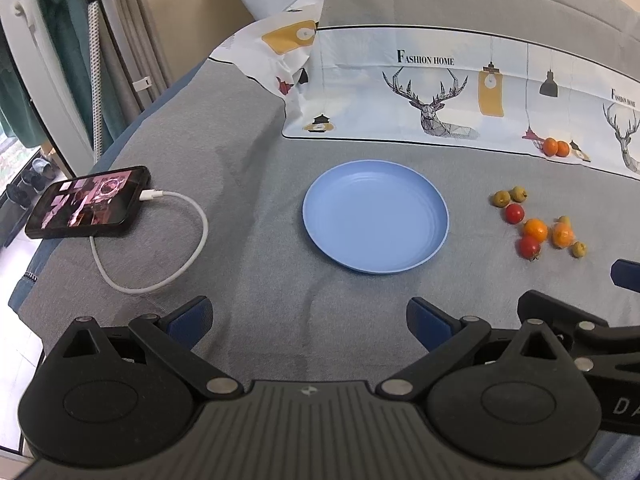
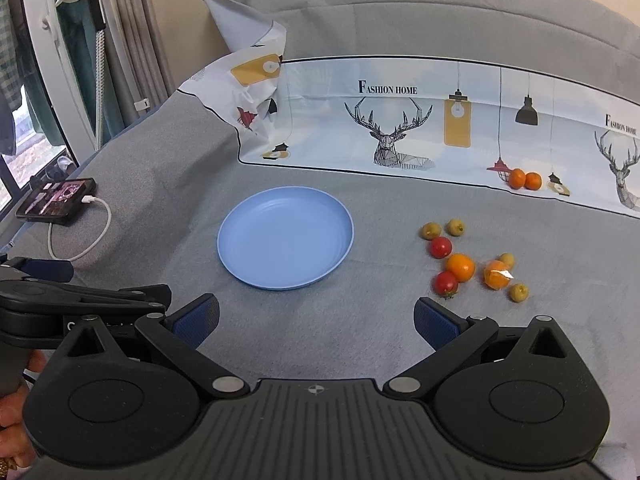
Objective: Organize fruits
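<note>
Fruits (image 2: 460,266) lie in a little bunch on the bed, right of the empty blue plate (image 2: 248,268). Both the left hand-held gripper (image 1: 310,320) and right hand-held gripper (image 2: 316,320) are wide. Pick one fruit gently; tomatoes squash.

Place: I'm looking into a home bedroom.
Surface: a bed (image 1: 240,184) under grey cover, printed "Fashion Home" sheet (image 2: 420,128) across it.
Other signs: charging phone (image 1: 88,202), curtains (image 2: 132,40), shoes (image 1: 28,180) by the door.
</note>
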`<state>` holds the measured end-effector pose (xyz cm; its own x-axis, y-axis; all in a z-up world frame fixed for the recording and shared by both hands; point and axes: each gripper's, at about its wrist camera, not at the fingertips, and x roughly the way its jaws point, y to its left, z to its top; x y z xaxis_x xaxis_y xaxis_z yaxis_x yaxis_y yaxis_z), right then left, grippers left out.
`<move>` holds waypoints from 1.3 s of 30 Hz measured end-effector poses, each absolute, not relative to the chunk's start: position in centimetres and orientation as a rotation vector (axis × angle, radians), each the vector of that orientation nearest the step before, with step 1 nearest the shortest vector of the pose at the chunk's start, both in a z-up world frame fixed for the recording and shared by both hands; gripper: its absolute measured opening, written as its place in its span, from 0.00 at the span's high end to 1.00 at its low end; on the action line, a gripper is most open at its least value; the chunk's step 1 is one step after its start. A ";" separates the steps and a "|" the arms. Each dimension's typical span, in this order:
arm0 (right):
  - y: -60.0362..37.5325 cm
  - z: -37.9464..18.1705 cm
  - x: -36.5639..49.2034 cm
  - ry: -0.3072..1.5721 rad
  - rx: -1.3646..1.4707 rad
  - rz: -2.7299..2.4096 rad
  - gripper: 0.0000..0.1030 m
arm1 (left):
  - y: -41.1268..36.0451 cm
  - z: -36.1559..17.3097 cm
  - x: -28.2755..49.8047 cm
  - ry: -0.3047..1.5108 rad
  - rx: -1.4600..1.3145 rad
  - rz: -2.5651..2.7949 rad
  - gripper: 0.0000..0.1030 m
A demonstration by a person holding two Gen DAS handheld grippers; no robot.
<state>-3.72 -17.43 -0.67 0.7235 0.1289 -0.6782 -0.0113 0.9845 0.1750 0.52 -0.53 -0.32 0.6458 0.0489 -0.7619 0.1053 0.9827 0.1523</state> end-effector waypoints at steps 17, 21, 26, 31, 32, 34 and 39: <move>-25.7 -2.4 -6.0 0.529 0.191 -0.130 0.00 | -8.6 -1.9 2.0 0.894 0.325 -0.108 0.00; -28.9 -4.2 -5.9 0.554 0.227 -0.218 0.00 | -11.3 -2.8 2.3 0.912 0.340 -0.153 0.00; -32.5 -7.1 -5.8 0.594 0.230 -0.324 0.00 | -14.6 -4.1 3.4 0.955 0.296 -0.242 0.00; -36.5 -10.3 -4.9 0.659 0.244 -0.418 0.00 | -18.5 -5.9 5.9 1.032 0.196 -0.377 0.00; -37.1 -11.0 -4.5 0.670 0.242 -0.433 0.00 | -19.6 -6.3 6.4 1.033 0.203 -0.389 0.00; -38.5 -12.4 -3.4 0.698 0.239 -0.451 0.00 | -21.5 -7.5 7.6 1.030 0.233 -0.398 0.00; -40.8 -16.1 -0.6 0.763 0.255 -0.404 0.00 | -24.9 -11.4 11.4 1.079 0.278 -0.395 0.00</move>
<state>-0.61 -40.85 -16.05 0.6519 -0.2613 -0.7118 0.4426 0.8934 0.0775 11.42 -24.94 -11.38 0.4128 -0.1758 -0.8937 0.4427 0.8962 0.0282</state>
